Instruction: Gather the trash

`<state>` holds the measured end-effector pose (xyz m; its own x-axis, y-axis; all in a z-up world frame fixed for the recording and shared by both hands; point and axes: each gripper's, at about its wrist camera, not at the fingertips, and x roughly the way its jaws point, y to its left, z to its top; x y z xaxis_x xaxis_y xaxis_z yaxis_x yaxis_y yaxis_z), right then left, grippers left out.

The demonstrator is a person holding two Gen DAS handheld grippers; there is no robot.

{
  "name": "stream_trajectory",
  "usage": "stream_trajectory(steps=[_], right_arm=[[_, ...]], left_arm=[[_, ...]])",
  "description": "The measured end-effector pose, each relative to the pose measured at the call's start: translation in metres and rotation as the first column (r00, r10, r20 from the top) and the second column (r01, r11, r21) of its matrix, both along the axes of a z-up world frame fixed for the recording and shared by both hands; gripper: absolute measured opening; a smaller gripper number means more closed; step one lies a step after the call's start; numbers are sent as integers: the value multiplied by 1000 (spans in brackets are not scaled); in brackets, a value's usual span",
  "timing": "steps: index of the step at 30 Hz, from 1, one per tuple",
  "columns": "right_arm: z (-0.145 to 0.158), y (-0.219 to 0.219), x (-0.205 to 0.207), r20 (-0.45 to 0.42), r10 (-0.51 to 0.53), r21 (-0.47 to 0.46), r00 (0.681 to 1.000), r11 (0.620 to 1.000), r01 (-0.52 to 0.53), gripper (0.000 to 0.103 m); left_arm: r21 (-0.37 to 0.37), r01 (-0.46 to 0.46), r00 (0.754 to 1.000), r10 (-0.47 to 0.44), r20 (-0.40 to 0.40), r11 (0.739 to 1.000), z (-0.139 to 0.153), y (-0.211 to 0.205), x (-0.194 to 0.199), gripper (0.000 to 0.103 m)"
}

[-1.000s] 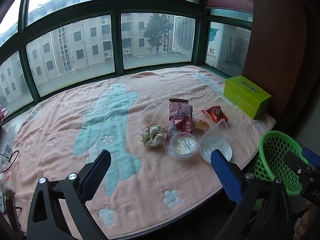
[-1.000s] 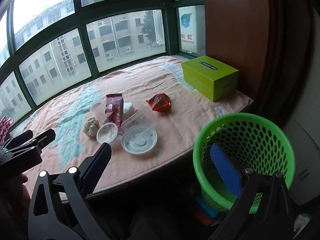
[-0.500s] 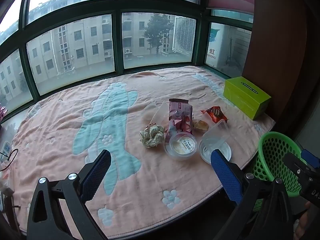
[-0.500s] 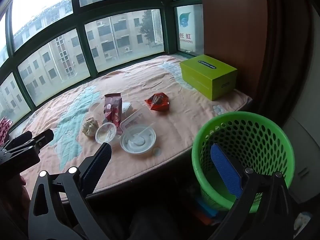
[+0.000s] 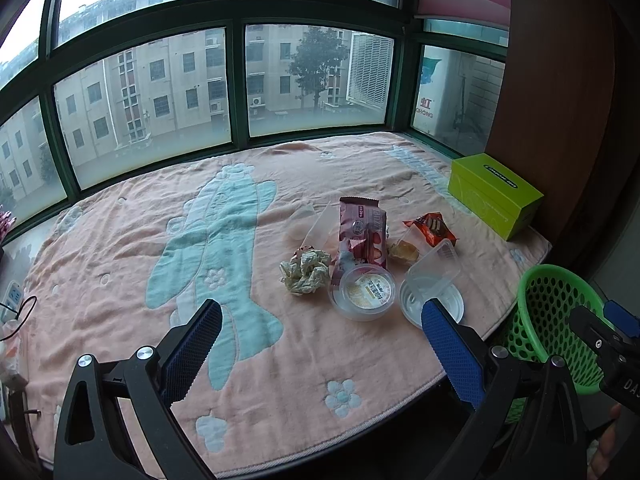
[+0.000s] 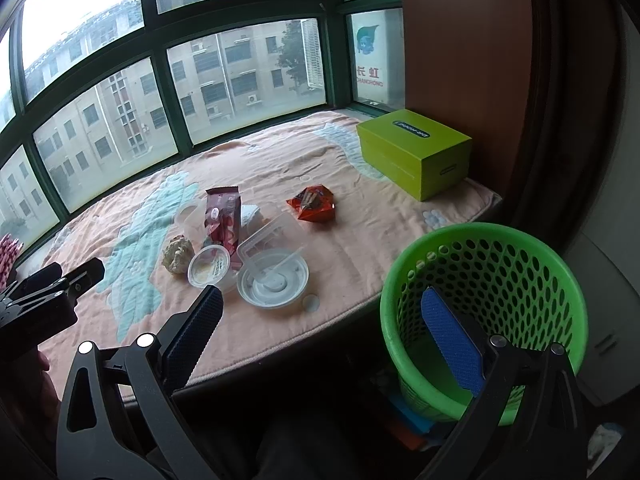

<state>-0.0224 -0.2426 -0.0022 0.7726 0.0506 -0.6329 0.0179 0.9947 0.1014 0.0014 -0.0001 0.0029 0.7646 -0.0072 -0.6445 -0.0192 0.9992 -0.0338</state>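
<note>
Trash lies in a cluster on the pink blanket (image 5: 120, 248): a crumpled paper ball (image 5: 306, 272), a maroon snack wrapper (image 5: 362, 232), a round pudding cup (image 5: 362, 292), a clear container with a round lid (image 5: 432, 284), and an orange-red wrapper (image 5: 430, 228). The same ball (image 6: 177, 254), wrapper (image 6: 223, 216), cup (image 6: 209, 269), lid (image 6: 273, 282) and orange-red wrapper (image 6: 313, 203) show in the right wrist view. My left gripper (image 5: 320, 332) hovers open short of the cluster. My right gripper (image 6: 320, 316) is open and empty, between the blanket's edge and the green basket (image 6: 492, 268).
A lime-green box (image 5: 494, 194) stands at the right end by a brown wall panel. The green basket (image 5: 556, 312) sits below the blanket's right edge. Windows ring the far side. A power strip and cable (image 5: 12, 304) lie at the left edge.
Both views have shifted slightly. The trash sits a little higher in the right wrist view. Both grippers stay open, and nothing was picked up.
</note>
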Motion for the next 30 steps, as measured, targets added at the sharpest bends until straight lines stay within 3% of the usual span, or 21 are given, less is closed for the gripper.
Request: stream_trajectory(steps=[30], right_arm=[[-6, 2, 9, -21, 4, -2, 1000, 1000, -4, 98]], left_arm=[[-7, -7, 1000, 7, -12, 1000, -13, 5, 4, 97]])
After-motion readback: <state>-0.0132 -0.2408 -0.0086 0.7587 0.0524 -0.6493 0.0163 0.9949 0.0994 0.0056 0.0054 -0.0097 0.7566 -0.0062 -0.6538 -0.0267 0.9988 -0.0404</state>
